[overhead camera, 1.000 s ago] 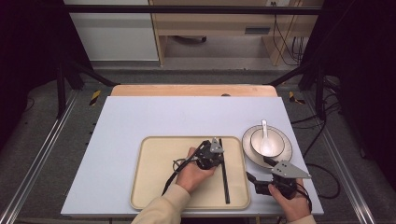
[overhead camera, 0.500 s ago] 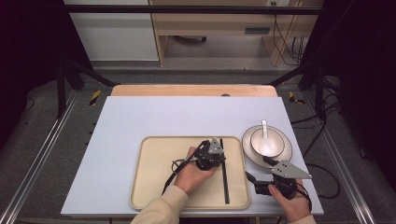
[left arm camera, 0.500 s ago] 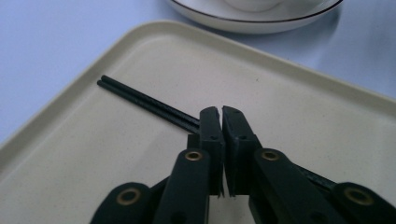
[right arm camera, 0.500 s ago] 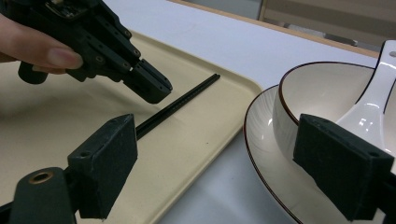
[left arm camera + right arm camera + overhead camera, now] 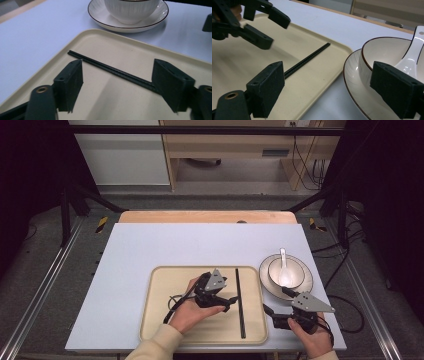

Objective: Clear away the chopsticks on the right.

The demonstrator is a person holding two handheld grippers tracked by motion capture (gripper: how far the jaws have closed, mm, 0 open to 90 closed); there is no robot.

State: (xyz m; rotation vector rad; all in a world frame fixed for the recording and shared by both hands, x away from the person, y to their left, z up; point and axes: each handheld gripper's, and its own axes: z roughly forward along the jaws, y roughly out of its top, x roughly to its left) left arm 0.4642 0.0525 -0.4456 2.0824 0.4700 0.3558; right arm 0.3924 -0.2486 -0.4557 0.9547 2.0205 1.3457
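My left claw (image 5: 224,299) has barely moved over the last second: it hangs wide open and empty above the beige tray (image 5: 160,320), jaws turned toward the black chopsticks (image 5: 239,302). The pair hasn't shifted, lying flat and close together along the tray's right side, so I judge the pickup not yet begun. In the left gripper view the chopsticks (image 5: 112,71) run between the jaws but beyond them. Just right of the tray, on the desk (image 5: 150,245), a saucer (image 5: 305,287) carries a bowl (image 5: 297,270) with a white spoon (image 5: 284,260). My right claw (image 5: 272,316) waits open and empty near the tray's corner. Nothing blocks the chopsticks.
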